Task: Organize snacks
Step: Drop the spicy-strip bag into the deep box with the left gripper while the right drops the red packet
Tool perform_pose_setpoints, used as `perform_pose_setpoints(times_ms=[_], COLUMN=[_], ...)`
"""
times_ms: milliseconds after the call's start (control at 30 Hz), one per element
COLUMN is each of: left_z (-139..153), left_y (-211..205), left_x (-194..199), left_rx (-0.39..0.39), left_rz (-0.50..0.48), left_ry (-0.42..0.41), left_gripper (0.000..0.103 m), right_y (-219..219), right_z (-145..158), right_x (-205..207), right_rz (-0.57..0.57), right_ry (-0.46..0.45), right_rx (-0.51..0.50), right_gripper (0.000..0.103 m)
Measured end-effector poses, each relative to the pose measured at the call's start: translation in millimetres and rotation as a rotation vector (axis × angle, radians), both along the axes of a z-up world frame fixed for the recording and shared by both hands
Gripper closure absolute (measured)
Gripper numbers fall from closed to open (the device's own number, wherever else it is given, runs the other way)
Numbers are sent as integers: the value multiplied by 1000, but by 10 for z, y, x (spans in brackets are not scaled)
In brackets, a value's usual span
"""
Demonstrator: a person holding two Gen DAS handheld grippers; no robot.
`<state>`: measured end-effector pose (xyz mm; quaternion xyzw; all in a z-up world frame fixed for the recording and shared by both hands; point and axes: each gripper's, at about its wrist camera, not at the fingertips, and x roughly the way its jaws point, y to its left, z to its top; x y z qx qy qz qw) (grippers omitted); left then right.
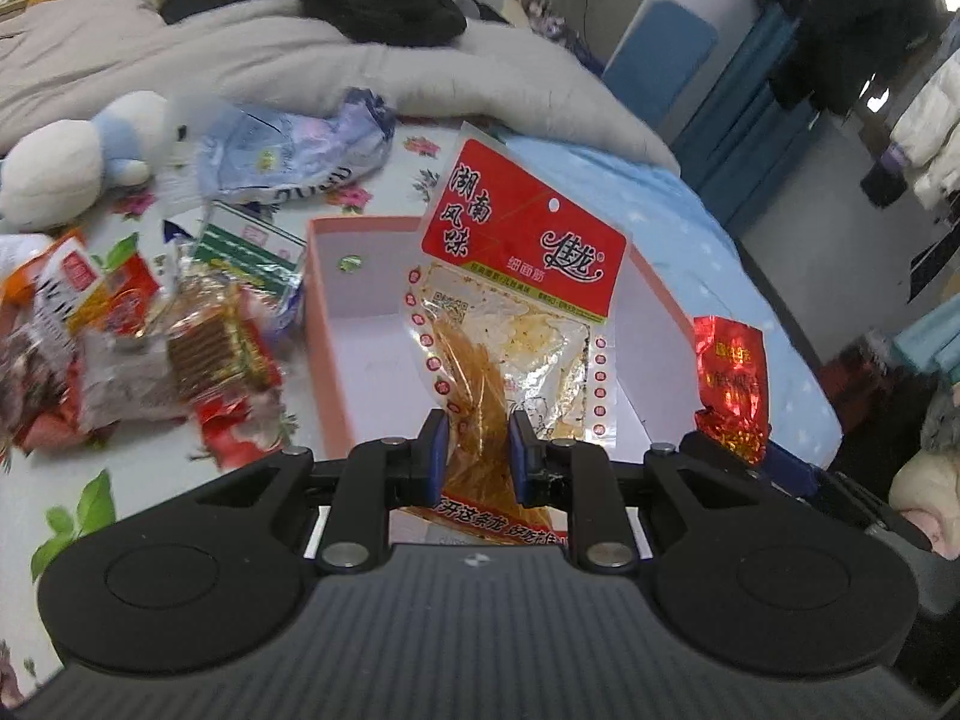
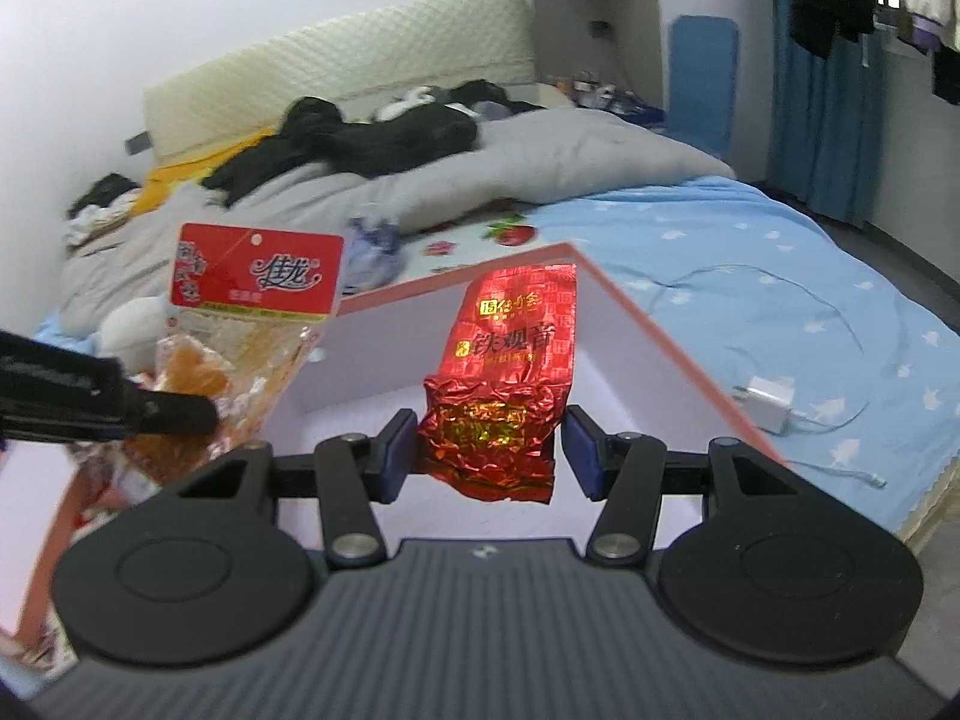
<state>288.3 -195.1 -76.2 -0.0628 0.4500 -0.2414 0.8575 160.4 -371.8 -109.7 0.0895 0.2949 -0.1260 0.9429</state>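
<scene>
My left gripper (image 1: 477, 450) is shut on a clear snack bag with a red header (image 1: 516, 276) and holds it upright over the open pink box (image 1: 327, 324). The same bag shows in the right wrist view (image 2: 252, 282), at the left. My right gripper (image 2: 489, 447) is shut on a red foil tea packet (image 2: 504, 372) above the box's white inside (image 2: 372, 348). That packet also shows at the right of the left wrist view (image 1: 729, 384). The box holds only a small green sticker (image 1: 349, 263).
A pile of snack packets (image 1: 138, 330) lies left of the box on the floral sheet. A plush toy (image 1: 78, 156) and a crumpled blue bag (image 1: 288, 150) lie behind it. A grey duvet (image 2: 420, 180) and a white charger with cable (image 2: 771, 399) are on the bed.
</scene>
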Motion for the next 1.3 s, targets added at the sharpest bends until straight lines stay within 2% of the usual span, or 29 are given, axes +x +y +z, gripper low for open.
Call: perform_pose_setpoints(times_ms=[100,233,367,467,500,533,567,1033,1300], left_z=[-90,-245,-305,-291,-263,-232,-199,279,457], left_y=[-164,-218,-198,-148,-121,-102,-75,438,783], left_x=[182,333,381,379,360,343,317,-383,-829], left_rx=[38,61,65,77,72,70,67,0,4], left_rz=[-13,-15,-12,6,10,14,15,40,65], left_ry=[24,61,76,71,61,50,38,-97,-166], left_gripper=[78,78,77,67,60,55,54,54,54], right_y=[-132,-155,-151,-178,-178,-177,-166,173,490], right_z=[-113,-228,-258,-245,-239,-225,-213,143,334], right_x=[169,310,289,288,277,270,245,-249,-546], right_rz=[11,31,41,34,33,32,31,82,144], right_ry=[61,129,143,142,142,138,133,-4,-68], right_rx=[31,20,31,49,55,58,61,88,85], right_gripper=[47,47,46,44,41,40,40,40,40])
